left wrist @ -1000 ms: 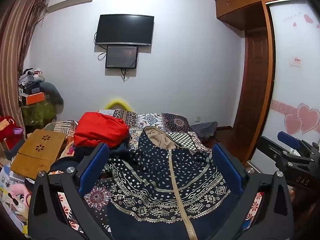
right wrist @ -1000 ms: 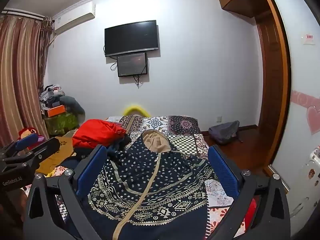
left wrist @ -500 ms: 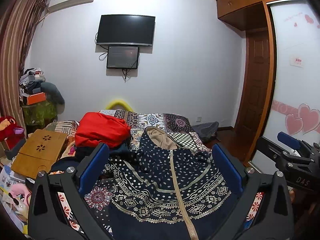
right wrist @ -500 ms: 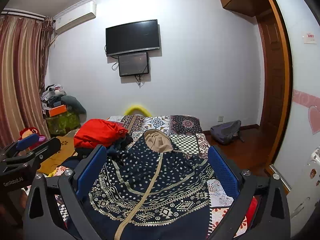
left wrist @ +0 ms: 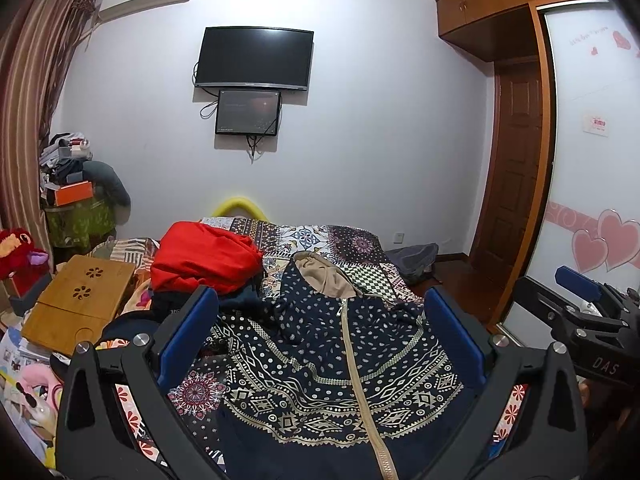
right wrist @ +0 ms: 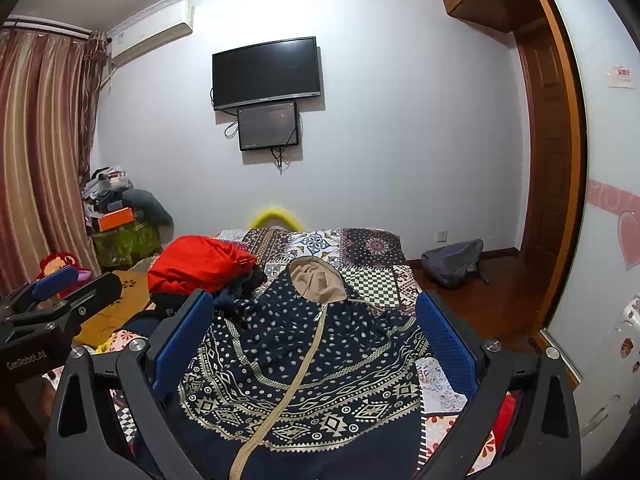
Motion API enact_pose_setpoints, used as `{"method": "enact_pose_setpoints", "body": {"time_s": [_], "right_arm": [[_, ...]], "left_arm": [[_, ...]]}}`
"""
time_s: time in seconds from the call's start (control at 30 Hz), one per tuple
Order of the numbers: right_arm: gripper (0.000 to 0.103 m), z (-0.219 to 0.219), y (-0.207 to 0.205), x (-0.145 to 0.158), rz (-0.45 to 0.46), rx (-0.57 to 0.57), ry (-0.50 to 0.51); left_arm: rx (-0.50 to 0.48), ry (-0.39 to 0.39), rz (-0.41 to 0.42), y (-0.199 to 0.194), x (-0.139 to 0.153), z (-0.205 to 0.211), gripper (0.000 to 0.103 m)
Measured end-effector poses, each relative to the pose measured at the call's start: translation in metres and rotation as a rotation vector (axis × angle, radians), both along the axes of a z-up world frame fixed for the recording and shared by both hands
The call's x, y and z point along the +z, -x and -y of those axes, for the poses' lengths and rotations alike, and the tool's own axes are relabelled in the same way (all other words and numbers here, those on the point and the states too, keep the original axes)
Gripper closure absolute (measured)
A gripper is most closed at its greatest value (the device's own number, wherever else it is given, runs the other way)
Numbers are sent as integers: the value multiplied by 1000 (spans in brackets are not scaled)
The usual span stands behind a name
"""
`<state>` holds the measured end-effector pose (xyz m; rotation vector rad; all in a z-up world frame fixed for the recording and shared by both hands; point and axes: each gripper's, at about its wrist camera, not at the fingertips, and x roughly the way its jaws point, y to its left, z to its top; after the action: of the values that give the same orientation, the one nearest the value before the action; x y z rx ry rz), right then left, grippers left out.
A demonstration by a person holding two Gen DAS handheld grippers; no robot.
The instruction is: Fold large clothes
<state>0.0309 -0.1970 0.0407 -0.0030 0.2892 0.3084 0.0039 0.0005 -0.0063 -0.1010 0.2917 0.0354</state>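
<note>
A navy hooded jacket (left wrist: 328,356) with cream patterns, a tan hood lining and a tan zipper lies spread front-up on the patchwork bed (left wrist: 352,244). It also shows in the right wrist view (right wrist: 304,360). My left gripper (left wrist: 320,320) is open and empty, held above the jacket's lower half, one blue pad on each side. My right gripper (right wrist: 314,316) is open and empty too, above the same jacket. Each gripper shows at the edge of the other's view: the right one (left wrist: 576,308), the left one (right wrist: 60,292).
A red garment (left wrist: 204,258) lies on dark clothes at the bed's left. A wooden lap tray (left wrist: 80,300) and toys sit further left. A grey bag (right wrist: 452,262) lies on the floor at right, near the wardrobe (left wrist: 592,160). A TV (left wrist: 254,58) hangs on the far wall.
Both grippers have drifted slightly, so the views shift a little. The jacket has not moved and both grippers stay open.
</note>
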Motion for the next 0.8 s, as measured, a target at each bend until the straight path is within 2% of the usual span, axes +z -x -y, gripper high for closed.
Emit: {"method": "enact_pose_setpoints", "body": {"time_s": [0.8], "right_arm": [[3, 2, -4, -7, -10, 1, -2]], "left_arm": [[11, 10, -9, -1, -2, -5, 0]]}}
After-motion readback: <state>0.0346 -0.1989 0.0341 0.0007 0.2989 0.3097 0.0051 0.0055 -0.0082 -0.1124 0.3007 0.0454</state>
